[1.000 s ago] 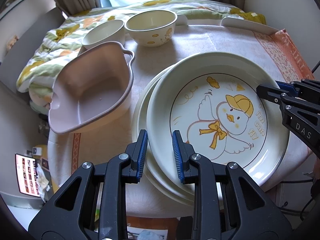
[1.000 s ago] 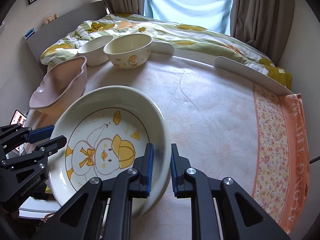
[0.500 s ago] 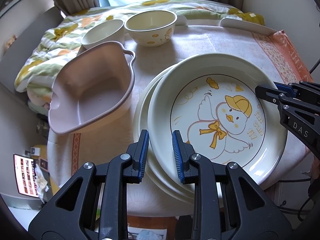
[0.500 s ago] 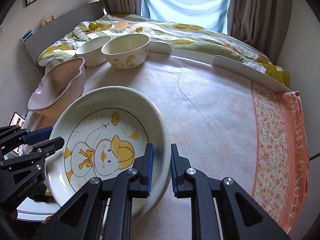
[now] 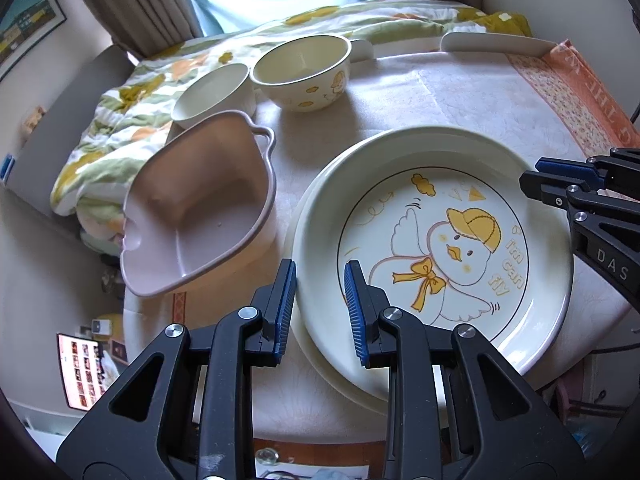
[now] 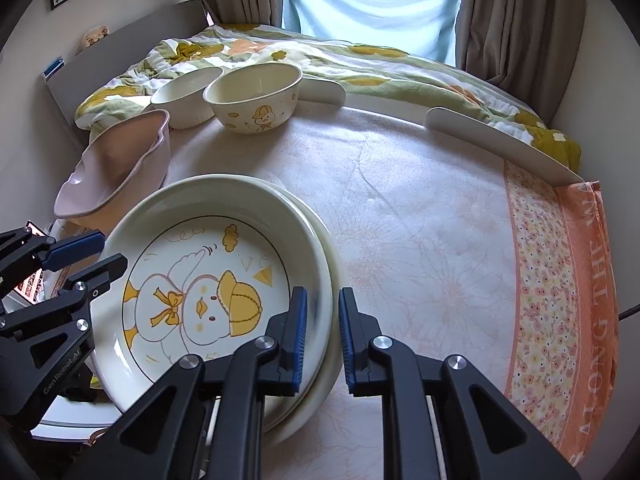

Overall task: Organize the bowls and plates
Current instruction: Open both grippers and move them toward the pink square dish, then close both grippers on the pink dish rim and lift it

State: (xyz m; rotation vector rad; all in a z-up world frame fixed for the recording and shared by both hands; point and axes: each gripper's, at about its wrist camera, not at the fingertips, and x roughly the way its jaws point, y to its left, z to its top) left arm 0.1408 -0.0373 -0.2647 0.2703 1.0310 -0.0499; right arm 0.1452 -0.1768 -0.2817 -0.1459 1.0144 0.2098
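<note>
Duck plate (image 5: 432, 240) atop plain plate, floral tablecloth (image 6: 420, 240), bed behind.

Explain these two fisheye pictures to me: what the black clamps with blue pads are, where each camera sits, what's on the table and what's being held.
No robot here: a person carries a two-finger clamp in each hand, each with a camera looking along its fingers. One picture comes from the left hand-held gripper, the other from the right hand-held gripper; each also sees the other at its edge. Both are closed on opposite rims of the duck plate, which sits over a plain plate beneath it. On the tablecloth farther back stand a pink dish, a plain white bowl and a duck bowl. Behind the table lies a flowered quilt.
</note>
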